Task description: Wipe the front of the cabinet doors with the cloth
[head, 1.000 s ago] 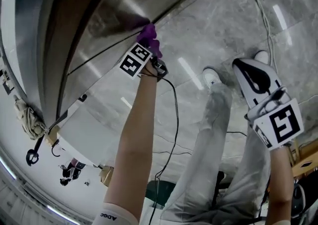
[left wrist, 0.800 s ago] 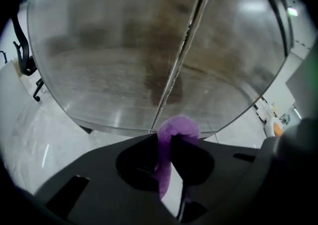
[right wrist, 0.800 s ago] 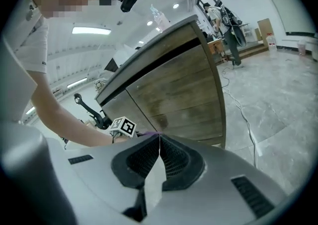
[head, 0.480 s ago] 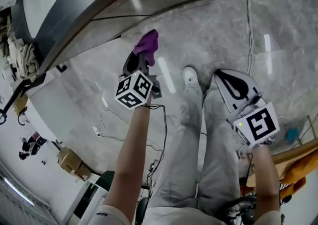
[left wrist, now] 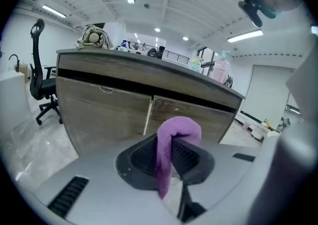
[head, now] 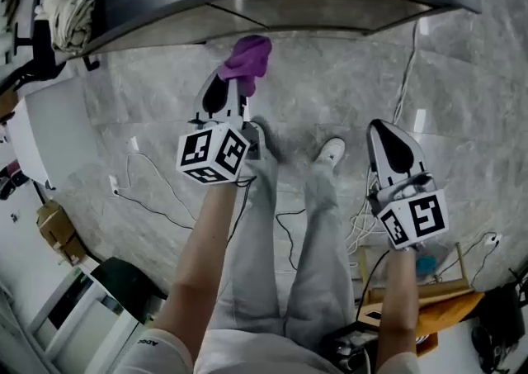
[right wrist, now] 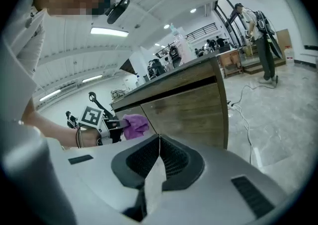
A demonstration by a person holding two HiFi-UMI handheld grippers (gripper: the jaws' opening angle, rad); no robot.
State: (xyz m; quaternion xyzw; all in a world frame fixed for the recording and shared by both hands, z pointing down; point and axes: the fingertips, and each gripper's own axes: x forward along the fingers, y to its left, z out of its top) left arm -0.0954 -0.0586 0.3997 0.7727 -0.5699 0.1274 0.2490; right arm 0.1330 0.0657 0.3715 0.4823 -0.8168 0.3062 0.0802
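In the head view, the left gripper (head: 224,93) is held over the floor near the cabinet (head: 313,7), and the purple cloth (head: 247,56) is seen at its tip. The right gripper (head: 393,149) is held well apart from it. In the left gripper view, the cloth is grasped between the fingers (left wrist: 141,158), with the cabinet doors (left wrist: 107,114) ahead. In the right gripper view, the fingers (right wrist: 141,157) are clenched together on nothing.
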